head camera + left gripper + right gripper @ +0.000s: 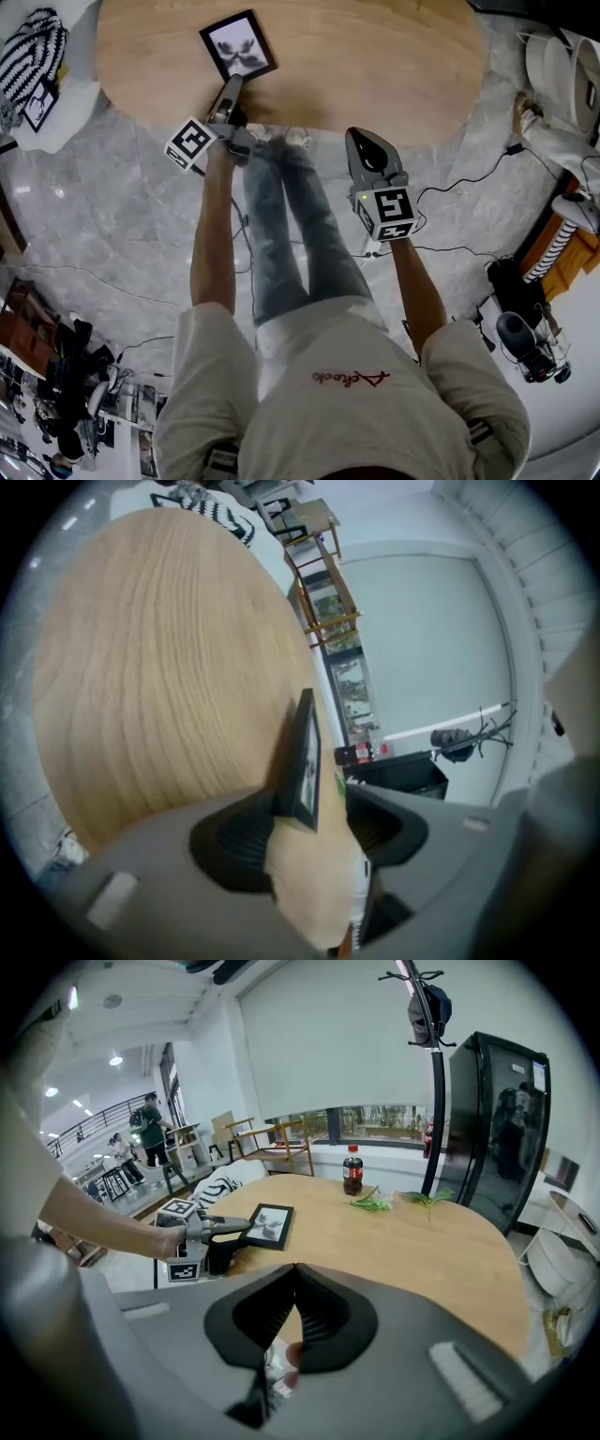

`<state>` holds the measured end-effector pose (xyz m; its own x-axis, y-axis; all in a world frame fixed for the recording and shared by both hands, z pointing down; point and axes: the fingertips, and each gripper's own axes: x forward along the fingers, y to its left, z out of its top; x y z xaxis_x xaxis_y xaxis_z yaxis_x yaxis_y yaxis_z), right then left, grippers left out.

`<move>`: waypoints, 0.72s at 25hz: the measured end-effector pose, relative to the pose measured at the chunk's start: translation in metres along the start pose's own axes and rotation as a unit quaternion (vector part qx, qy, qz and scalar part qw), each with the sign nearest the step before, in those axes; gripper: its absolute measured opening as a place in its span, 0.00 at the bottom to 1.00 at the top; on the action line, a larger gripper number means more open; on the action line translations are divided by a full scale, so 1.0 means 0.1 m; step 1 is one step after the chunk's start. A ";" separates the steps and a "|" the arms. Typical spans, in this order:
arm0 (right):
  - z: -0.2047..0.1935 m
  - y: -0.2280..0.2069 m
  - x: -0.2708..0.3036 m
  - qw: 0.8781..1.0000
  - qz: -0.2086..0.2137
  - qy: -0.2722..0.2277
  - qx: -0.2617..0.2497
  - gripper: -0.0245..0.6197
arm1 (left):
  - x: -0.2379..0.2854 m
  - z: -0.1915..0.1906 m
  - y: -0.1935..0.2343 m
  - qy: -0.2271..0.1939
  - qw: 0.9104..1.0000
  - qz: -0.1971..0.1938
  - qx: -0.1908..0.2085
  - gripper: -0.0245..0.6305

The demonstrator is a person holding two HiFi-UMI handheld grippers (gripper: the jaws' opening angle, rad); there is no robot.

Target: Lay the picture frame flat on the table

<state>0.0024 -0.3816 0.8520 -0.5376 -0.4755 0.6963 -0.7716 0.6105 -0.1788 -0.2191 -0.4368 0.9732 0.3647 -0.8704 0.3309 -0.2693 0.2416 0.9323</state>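
Note:
The black picture frame [239, 45] with a grey print lies flat on the wooden table [375, 56] near its left front edge. My left gripper [231, 86] reaches over the table's edge to the frame's near side. In the left gripper view the frame [305, 757] shows edge-on between the jaws of the left gripper [309, 829]; they stand wide apart and neither pad presses on it. My right gripper [363, 139] hangs over the floor in front of the table, shut and empty. The right gripper view shows the frame [267, 1225] flat with the left gripper [221, 1228] at it.
A cola bottle [352, 1169] and green sprigs [375, 1204] sit at the table's far side. A black fridge [497, 1119] stands to the right. A striped cushion [33, 47] lies on a white seat left of the table. Cables [469, 178] cross the marble floor.

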 end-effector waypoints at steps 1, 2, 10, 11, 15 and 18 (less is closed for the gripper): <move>0.00 0.00 0.00 1.000 0.000 0.000 0.000 0.04 | 0.00 -0.01 -0.02 0.007 1.000 0.004 0.013 0.40; 0.00 0.00 -0.01 1.000 0.000 -0.001 -0.001 0.04 | 0.01 -0.02 -0.04 0.016 0.999 0.009 0.031 0.42; -0.02 0.03 -0.02 1.000 0.005 -0.002 -0.003 0.04 | -0.03 -0.30 0.04 0.141 0.927 0.117 0.328 0.39; -0.01 0.04 -0.01 1.000 0.006 -0.002 -0.004 0.04 | -0.03 -0.33 0.07 0.157 0.906 0.128 0.370 0.39; -0.01 0.08 0.00 1.000 0.009 -0.002 -0.006 0.04 | -0.04 -0.42 0.14 0.200 0.822 0.166 0.507 0.39; -0.02 0.09 0.00 1.000 0.009 -0.001 -0.006 0.04 | -0.05 -0.45 0.21 0.204 0.776 0.184 0.568 0.38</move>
<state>-0.0041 -0.3752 0.8516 -0.5517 -0.4655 0.6921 -0.7578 0.6263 -0.1828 -0.1860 -0.4081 0.9978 0.2660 -0.5676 0.7791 -0.9495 -0.2938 0.1101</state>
